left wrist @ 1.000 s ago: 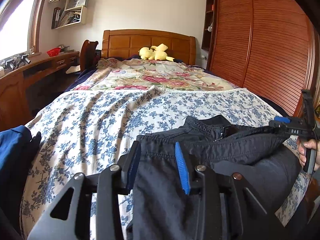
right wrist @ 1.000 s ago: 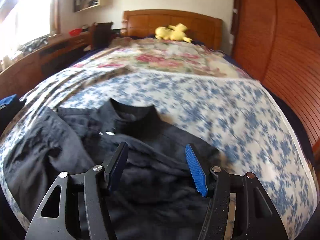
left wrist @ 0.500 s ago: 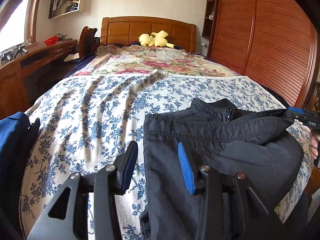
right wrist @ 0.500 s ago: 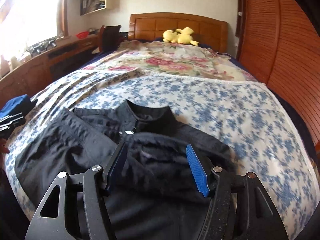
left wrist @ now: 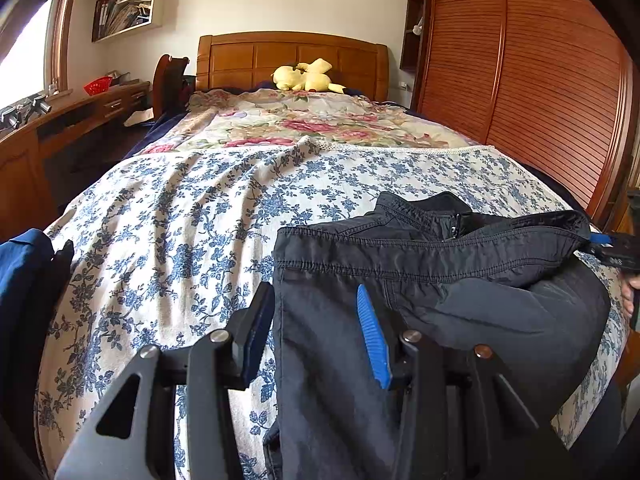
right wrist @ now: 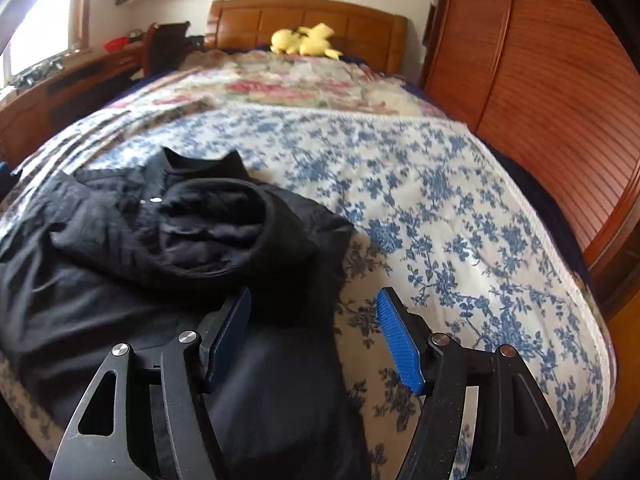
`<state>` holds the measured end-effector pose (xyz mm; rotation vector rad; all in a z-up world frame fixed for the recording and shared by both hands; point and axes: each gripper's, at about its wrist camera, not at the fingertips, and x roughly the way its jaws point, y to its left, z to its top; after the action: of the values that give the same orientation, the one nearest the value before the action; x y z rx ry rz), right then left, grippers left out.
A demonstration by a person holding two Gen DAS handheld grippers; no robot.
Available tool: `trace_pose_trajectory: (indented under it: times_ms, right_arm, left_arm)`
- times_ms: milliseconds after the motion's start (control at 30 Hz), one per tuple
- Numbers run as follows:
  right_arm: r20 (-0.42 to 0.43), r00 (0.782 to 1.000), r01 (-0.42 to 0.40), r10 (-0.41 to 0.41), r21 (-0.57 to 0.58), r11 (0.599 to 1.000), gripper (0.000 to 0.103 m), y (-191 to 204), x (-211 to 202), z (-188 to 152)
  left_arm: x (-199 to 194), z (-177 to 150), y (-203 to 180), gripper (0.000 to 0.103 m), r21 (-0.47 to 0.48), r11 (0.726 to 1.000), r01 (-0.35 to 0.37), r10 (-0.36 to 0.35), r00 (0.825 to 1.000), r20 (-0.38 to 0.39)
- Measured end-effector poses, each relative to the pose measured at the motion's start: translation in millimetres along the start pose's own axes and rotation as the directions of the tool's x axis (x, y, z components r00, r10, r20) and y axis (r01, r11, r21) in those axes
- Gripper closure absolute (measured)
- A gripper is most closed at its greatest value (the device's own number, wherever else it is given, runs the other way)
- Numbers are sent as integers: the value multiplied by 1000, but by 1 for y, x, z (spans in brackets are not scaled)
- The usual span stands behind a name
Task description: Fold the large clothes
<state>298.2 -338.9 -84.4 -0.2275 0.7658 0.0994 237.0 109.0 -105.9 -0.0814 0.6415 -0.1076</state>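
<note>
A black jacket lies crumpled on the near end of the bed, collar and zip toward the headboard. My left gripper stands open low over its left edge, and the hem runs between the blue pads without being pinched. At the far right of the left wrist view, my right gripper sits by the rolled dark fabric. In the right wrist view the right gripper hovers over the jacket's right edge. Its jaws are opening, with cloth under the left pad and bedspread under the right.
The blue-flowered bedspread covers the bed's near half, a rose-patterned quilt the far half. A yellow plush toy lies by the headboard. A blue garment hangs at the left edge. A wooden wardrobe runs along the right, a desk along the left.
The right gripper has swung right and down to the jacket's right edge, and its jaws have widened. The left jaws have spread slightly. The jacket's rolled part now lies further right.
</note>
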Motion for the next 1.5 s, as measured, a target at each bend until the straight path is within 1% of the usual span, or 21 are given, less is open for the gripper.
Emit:
trace_pose_trajectory:
  times_ms: [67, 233, 367, 433, 533, 700, 800, 900, 1067, 1200, 1267, 1333, 1433, 1500]
  right_arm:
    - [-11, 1000, -4, 4, 5, 1000, 36, -4, 13, 7]
    - [-19, 999, -35, 35, -2, 999, 36, -6, 41, 37]
    - [-64, 995, -73, 75, 34, 997, 36, -8, 70, 51]
    - [-93, 991, -95, 100, 55, 994, 36, -7, 86, 50]
    - [-124, 986, -101, 108, 67, 993, 36, -4, 104, 43]
    - [-135, 983, -114, 124, 81, 990, 35, -1, 124, 26]
    - [-94, 985, -132, 141, 101, 986, 34, -5, 128, 18]
    - [-72, 984, -152, 163, 134, 979, 33, -10, 128, 14]
    - [-68, 981, -167, 179, 153, 974, 33, -12, 128, 13]
    - [-66, 982, -165, 177, 151, 975, 33, -13, 128, 13]
    - [-63, 983, -164, 175, 150, 975, 33, -13, 128, 12]
    - [-61, 983, -163, 174, 150, 975, 33, -12, 128, 12]
    - [-52, 985, -158, 167, 147, 976, 33, -12, 126, 12]
    - [-48, 986, -153, 161, 141, 978, 33, -11, 125, 13]
  left_arm:
    - [-1, -1, -2, 61, 8, 1000, -6, 6, 1000, 4]
    - [-3, -1, -2, 61, 9, 1000, -18, 18, 1000, 7]
    - [-1, -1, 0, 61, 4, 1000, -28, 28, 1000, 2]
    - [2, -2, 1, 61, 4, 999, -32, 32, 999, -6]
    - [6, -3, 4, 61, 0, 999, -32, 32, 999, -17]
    - [13, -5, 4, 61, -3, 999, -46, 46, 998, -32]
    - [19, -5, 4, 61, 4, 998, -55, 55, 997, -49]
    - [27, -4, 6, 61, 13, 998, -69, 70, 995, -71]
    - [44, 8, 8, 61, 11, 999, -44, 45, 992, -118]
    - [65, 21, 7, 61, 54, 997, -56, 64, 987, -148]
    - [80, 29, 9, 61, 59, 997, -53, 62, 982, -176]
    - [96, 37, 14, 61, 41, 999, -26, 34, 977, -209]
    - [117, 45, 23, 61, 31, 999, -38, 44, 968, -245]
    - [130, 48, 29, 61, 14, 1000, -28, 31, 963, -268]
